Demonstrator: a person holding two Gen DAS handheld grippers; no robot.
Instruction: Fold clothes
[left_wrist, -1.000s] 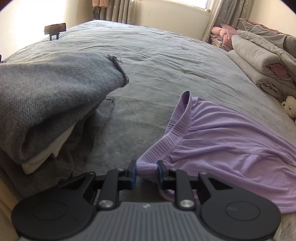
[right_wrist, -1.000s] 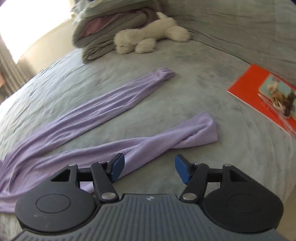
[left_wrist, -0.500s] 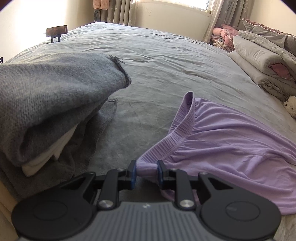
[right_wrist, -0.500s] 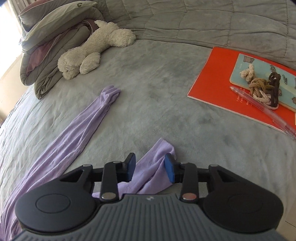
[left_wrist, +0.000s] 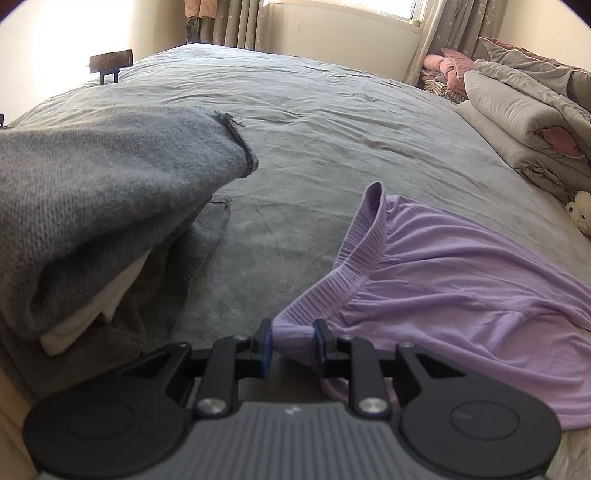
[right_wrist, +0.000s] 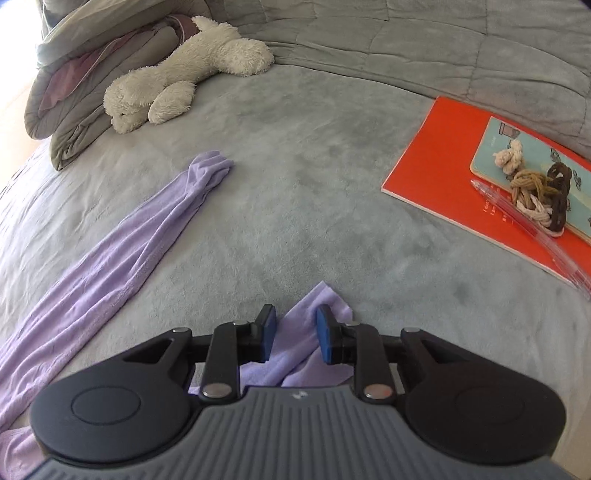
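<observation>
Left view, from the left: folded grey sweater (left_wrist: 103, 192) up and to the left of the left claw (left_wrist: 292, 341), a white layer showing under its fold, all on the grey bed (left_wrist: 314, 140). Left claw narrow, blue pads pinched on the ribbed waistband of the purple pants (left_wrist: 443, 288), which spread away to the right of it. Folded bedding (left_wrist: 524, 125) far off to the upper right. Right view, from the left: one purple pant leg (right_wrist: 122, 266) stretched diagonally up and left of the right claw (right_wrist: 293, 332); a white plush toy (right_wrist: 184, 74) well beyond, against folded bedding. Right claw narrow and closing, cuff (right_wrist: 299, 332) of the nearer leg bunched between its pads. Red notebook (right_wrist: 443, 170) up to the right, with a pen (right_wrist: 532, 229) and knotted cords (right_wrist: 535, 184) on top.
</observation>
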